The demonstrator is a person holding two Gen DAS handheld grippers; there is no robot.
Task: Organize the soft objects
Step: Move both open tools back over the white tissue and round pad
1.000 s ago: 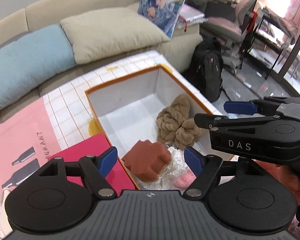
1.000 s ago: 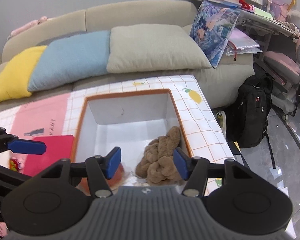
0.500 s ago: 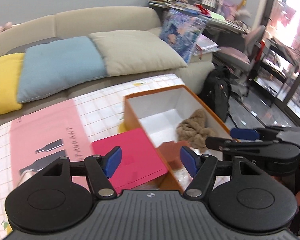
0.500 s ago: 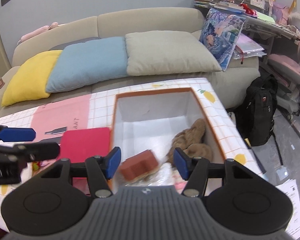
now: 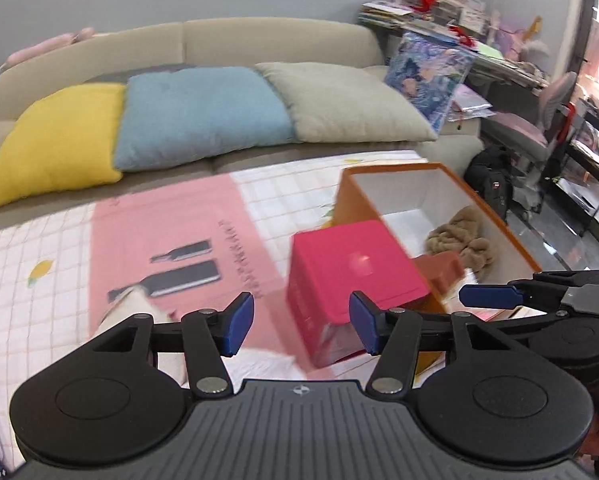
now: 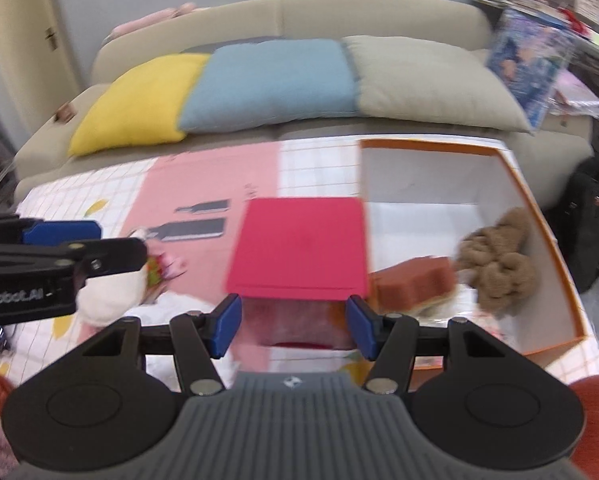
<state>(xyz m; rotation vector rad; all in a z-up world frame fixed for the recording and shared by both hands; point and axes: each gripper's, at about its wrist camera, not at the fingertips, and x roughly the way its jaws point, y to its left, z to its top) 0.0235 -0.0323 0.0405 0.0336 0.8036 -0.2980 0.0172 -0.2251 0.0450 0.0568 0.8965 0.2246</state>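
An orange box (image 5: 515,245) (image 6: 537,208) with white inside walls stands on the table at the right. In it lie a tan fuzzy cloth (image 5: 465,240) (image 6: 499,258) and a brown sponge block (image 5: 441,270) (image 6: 413,282). A red lidded box (image 5: 353,264) (image 6: 299,244) stands beside it on the left. My left gripper (image 5: 301,322) is open and empty, above the table left of the red box. My right gripper (image 6: 293,330) is open and empty, in front of the red box. A white soft item (image 6: 115,292) with colourful bits lies at the left, partly hidden by the left gripper.
The table has a white grid cloth (image 5: 39,248) and a pink mat with bottle prints (image 5: 171,248). A sofa with yellow (image 5: 55,140), blue (image 5: 199,120) and beige (image 5: 339,104) cushions runs behind. A black backpack (image 5: 491,184) sits on the floor at the right.
Both grippers have pulled back and swung left, away from the orange box. The red box and pink mat have come into fuller view. Both stay open and empty.
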